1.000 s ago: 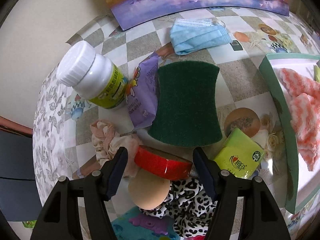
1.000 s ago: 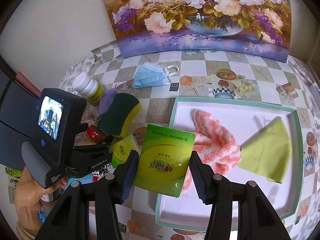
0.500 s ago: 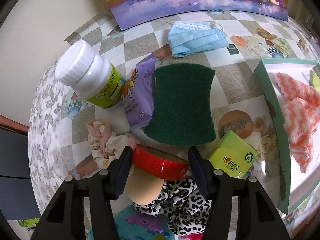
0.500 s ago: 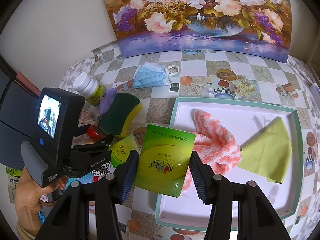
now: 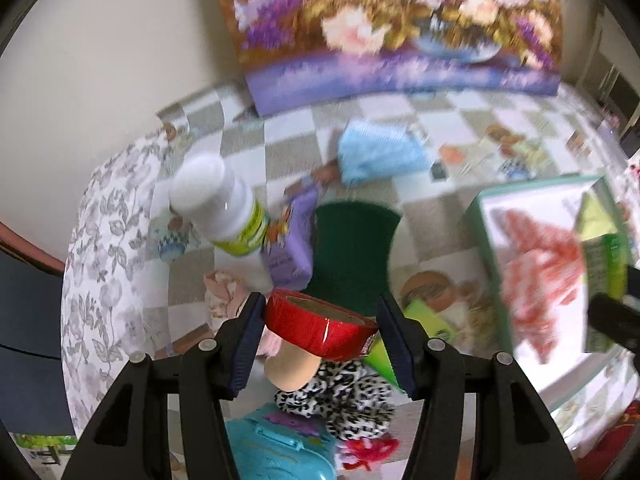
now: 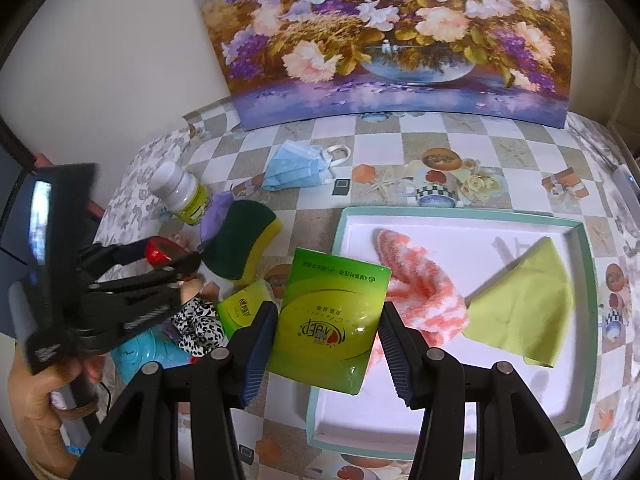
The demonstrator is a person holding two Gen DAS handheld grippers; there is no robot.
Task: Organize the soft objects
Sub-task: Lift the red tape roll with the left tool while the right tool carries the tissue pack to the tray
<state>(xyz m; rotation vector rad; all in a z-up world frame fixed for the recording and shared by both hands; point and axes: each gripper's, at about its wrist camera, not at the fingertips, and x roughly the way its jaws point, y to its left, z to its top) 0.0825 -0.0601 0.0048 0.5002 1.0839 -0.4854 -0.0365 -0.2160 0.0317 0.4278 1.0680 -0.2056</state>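
**Both tongs are full: red tape on the left, green pack on the right**

Your left tongs (image 5: 320, 322) are closed on the tape (image 5: 318, 326). It sits across the gap, and both pads touch its sides. It is lifted above the pile on the desk (image 5: 244, 152). Under it you can see a tan ball (image 5: 290, 368), a spotty cloth (image 5: 340, 394) and a blue toy (image 5: 272, 452). A pink scrunchie (image 5: 222, 298) lies just to the left. Past the tape lie the sponge (image 5: 352, 252), a purple pack (image 5: 290, 248) and a white bottle (image 5: 218, 204). The sponge touches the purple pack. A blue mask (image 5: 378, 154) lies farther back, near the picture (image 5: 396, 28). This view is blurry.

Your right tongs (image 6: 326, 340) are closed on the big green pack (image 6: 330, 312). It hangs over the near left edge of the tray (image 6: 576, 360). In the tray lie an orange towel (image 6: 420, 288) and a green cloth (image 6: 528, 300), which touch each other. A small green pack (image 6: 244, 306) lies on the desk just left of the big one. The sponge shows its yellow side here, between the bottle and the small pack.
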